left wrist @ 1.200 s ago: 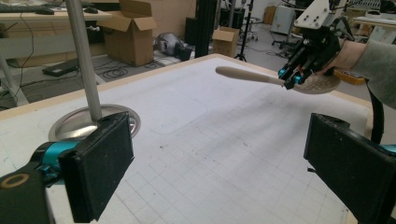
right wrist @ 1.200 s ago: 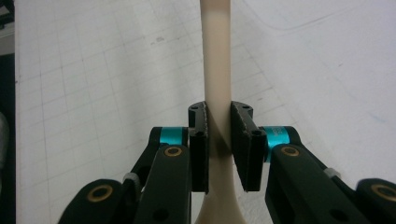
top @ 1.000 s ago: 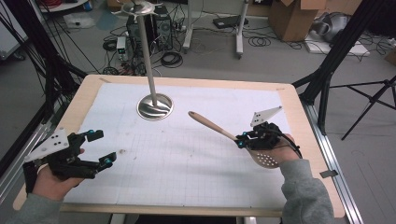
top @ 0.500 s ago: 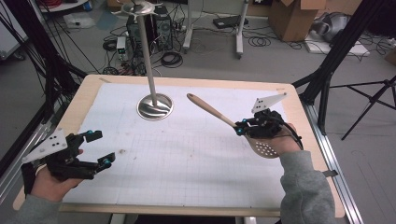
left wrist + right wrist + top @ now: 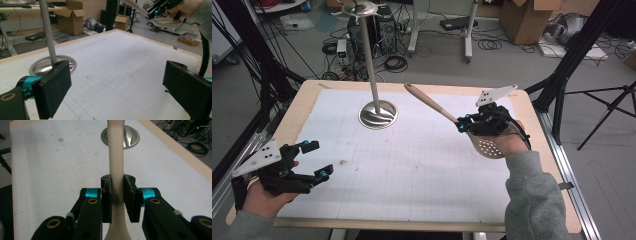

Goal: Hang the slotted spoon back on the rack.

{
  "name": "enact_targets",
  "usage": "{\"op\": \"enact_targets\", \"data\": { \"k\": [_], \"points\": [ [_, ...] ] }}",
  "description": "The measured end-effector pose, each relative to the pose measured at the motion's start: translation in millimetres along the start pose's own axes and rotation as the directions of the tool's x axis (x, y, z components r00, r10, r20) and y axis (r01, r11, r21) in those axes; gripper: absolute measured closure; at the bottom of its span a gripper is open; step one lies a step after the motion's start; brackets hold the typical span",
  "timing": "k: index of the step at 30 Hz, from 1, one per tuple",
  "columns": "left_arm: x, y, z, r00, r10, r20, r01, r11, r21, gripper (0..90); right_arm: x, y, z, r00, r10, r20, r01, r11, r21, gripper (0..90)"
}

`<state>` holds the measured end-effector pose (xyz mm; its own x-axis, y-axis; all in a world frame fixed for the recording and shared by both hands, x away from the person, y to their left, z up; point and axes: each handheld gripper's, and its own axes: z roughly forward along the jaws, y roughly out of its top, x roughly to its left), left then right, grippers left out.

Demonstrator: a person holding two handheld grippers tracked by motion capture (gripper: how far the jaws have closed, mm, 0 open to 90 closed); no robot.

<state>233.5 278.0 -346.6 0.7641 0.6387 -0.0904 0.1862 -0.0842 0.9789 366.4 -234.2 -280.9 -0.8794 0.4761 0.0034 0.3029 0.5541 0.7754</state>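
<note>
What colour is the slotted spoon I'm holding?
Pale beige wood tone; the slotted spoon shows best in the high view.

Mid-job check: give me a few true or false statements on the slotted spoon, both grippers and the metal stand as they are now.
1. The right gripper is clamped on the slotted spoon handle. True.
2. The spoon lies flat on the table. False: it is held up in the air, handle pointing toward the stand.
3. The left gripper holds the spoon's bowl. False: its jaws stand open with nothing between them.
4. The metal stand rests its round base on the white mat. True.
5. The spoon touches the stand's pole. False: they are apart.
</note>
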Motion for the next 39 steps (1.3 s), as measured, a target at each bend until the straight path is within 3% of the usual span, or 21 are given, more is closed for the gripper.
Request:
{"op": "enact_targets", "data": {
  "k": [10, 17, 24, 39],
  "points": [
    [-0.2, -0.3, -4.3, 1.0000, -0.001, -0.008, 0.001, 1.0000, -0.003, 8.5, -0.9, 18.0, 1.8, 0.9990, 0.017, 0.041, -0.015, 0.999, -0.038, 78.0],
    [-0.8, -0.2, -8.5, 0.9999, 0.000, -0.013, 0.000, 1.0000, -0.004, 8.5, -0.1, 29.3, 3.4, 0.9991, 0.012, 0.041, -0.010, 0.999, -0.053, 78.0],
    [-1.2, -0.6, -12.6, 0.9998, 0.000, -0.019, 0.000, 1.0000, -0.008, 8.5, -0.1, 42.2, 3.4, 0.9991, 0.000, 0.043, 0.002, 0.999, -0.054, 78.0],
    [-0.5, -2.0, -15.7, 0.9997, -0.007, -0.025, 0.007, 0.9999, -0.012, 8.5, -1.1, 59.0, 2.8, 0.9962, 0.020, 0.085, -0.015, 0.997, -0.070, 78.0]
  ]
}}
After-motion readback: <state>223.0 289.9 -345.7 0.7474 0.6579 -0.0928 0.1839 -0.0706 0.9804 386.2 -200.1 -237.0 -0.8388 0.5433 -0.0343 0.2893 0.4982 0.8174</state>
